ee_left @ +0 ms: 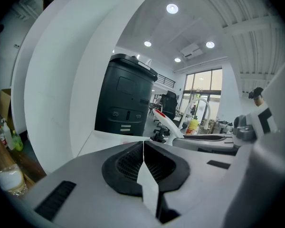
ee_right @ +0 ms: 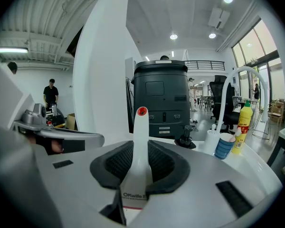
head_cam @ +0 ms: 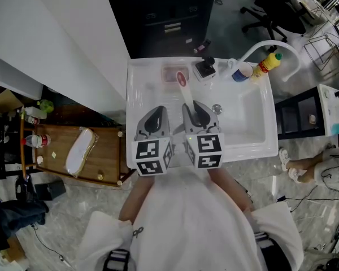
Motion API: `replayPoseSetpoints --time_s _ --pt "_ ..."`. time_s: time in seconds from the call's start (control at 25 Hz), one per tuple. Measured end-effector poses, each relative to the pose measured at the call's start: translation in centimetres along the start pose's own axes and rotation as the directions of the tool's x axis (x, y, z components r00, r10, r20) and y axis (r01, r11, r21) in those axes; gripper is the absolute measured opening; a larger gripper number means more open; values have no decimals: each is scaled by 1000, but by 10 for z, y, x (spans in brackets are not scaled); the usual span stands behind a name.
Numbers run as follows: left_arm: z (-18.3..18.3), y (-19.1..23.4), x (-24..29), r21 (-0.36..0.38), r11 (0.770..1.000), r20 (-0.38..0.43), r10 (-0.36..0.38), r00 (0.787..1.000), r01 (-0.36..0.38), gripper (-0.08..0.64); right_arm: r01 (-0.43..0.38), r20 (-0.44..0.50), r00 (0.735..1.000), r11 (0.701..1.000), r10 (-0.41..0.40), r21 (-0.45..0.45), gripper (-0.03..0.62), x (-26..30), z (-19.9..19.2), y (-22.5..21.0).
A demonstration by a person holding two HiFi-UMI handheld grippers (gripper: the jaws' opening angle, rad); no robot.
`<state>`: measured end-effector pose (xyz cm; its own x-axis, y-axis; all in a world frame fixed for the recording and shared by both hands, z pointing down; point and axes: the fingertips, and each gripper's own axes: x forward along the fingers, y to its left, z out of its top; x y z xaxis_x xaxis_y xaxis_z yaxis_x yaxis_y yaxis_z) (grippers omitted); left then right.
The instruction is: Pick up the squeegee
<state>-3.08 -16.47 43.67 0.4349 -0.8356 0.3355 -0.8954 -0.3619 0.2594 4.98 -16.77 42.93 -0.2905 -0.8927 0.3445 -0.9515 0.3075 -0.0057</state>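
The squeegee [head_cam: 186,96] has a white handle with a red dot at its far end, and it sticks out over the white sink [head_cam: 254,147]. My right gripper [head_cam: 200,113] is shut on the handle's lower part. In the right gripper view the handle [ee_right: 140,141] rises upright between the dark pads [ee_right: 164,163], with its blade end hidden below. My left gripper [head_cam: 156,117] hangs just to the left, level with the right one. Its jaws [ee_left: 143,148] meet with nothing between them. From the left gripper view the squeegee handle [ee_left: 167,122] shows off to the right.
A curved white faucet [head_cam: 271,45], a yellow bottle [head_cam: 269,64], a blue cup [head_cam: 241,72] and a small black object [head_cam: 205,68] stand along the sink's back rim. A black bin [ee_right: 161,99] stands behind. A wooden cart [head_cam: 104,151] sits to the left beside a white wall.
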Motion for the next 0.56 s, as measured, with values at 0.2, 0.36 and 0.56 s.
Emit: replayPoseSetpoints --time_s 0.2,0.36,0.56 --pt "1 3 0 1 1000 -2 9 1000 -9 28 -4 -25 1000 1000 4 4 104 2 -5 0" --pt "0 4 0 3 1000 -4 10 1000 -10 28 -8 -32 999 1000 9 16 104 4 -8 1" --pt "1 4 2 3 1000 -3 13 1000 -13 28 -11 -28 1000 1000 11 12 104 5 -6 1"
